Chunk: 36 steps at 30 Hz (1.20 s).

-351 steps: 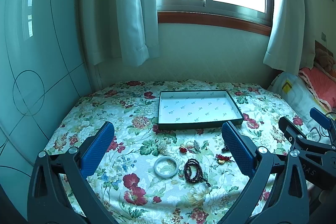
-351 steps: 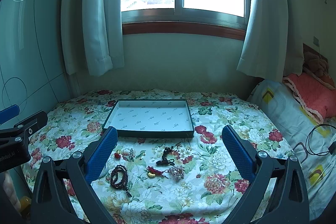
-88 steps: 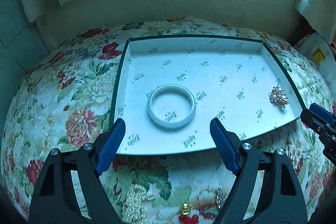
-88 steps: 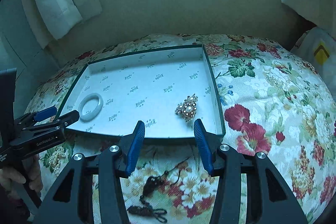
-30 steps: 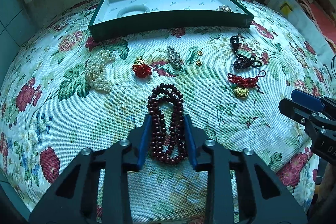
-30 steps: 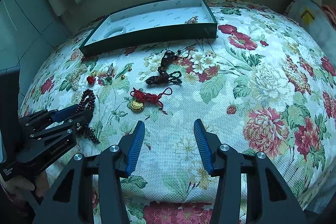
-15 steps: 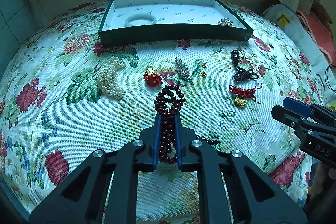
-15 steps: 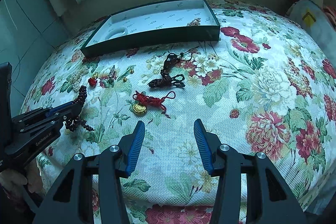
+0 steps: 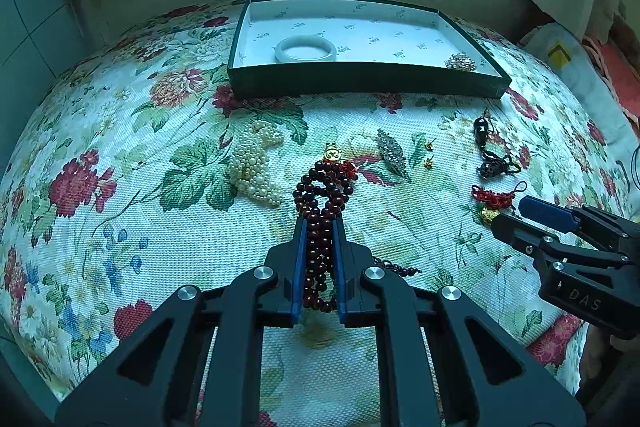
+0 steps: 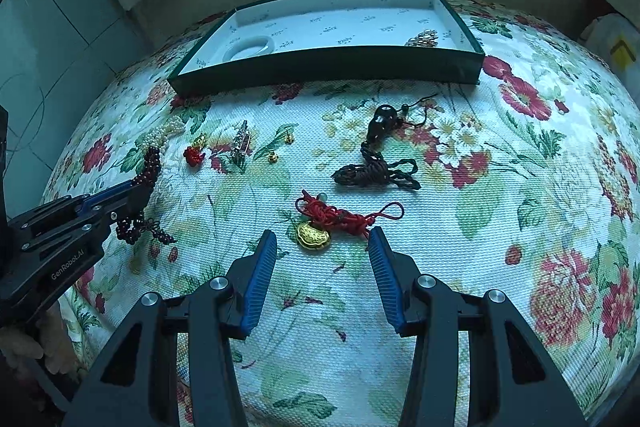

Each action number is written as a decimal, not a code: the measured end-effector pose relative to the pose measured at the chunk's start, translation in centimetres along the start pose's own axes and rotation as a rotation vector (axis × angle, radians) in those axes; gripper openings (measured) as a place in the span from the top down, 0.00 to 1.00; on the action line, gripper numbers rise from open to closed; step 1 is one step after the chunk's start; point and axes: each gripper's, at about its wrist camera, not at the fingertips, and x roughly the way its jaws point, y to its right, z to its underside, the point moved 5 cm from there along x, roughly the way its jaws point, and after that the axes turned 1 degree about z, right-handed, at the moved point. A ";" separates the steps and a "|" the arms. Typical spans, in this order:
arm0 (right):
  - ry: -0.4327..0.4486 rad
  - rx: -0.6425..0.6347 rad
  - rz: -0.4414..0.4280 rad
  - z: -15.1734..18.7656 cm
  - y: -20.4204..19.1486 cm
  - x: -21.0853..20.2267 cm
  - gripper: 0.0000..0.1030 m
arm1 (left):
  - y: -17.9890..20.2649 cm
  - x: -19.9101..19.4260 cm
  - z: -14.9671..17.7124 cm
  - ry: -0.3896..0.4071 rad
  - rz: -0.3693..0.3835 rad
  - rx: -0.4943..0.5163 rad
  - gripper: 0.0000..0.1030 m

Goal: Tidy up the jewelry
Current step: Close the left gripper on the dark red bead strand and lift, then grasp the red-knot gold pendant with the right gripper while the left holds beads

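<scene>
Bead strand point(image 9: 320, 211): your left gripper point(image 9: 319, 227) is clenched mid-loop on it, just above the bed point(image 9: 120, 155). It's light, limp, the ends dangle and swing. Right gripper point(image 10: 322, 239) released, empty over the red-cord charm point(image 10: 340, 217). Carry slowly to the tray point(image 9: 360, 83).

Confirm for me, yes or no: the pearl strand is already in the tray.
No, the pearl strand lies on the floral cover in front of the tray, which holds only the white bangle and a brooch.
</scene>
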 end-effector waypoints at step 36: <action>0.024 -0.030 0.039 -0.1 0.0 0.1 0.83 | -0.9 0.9 -0.4 -0.020 -0.004 -0.017 0.88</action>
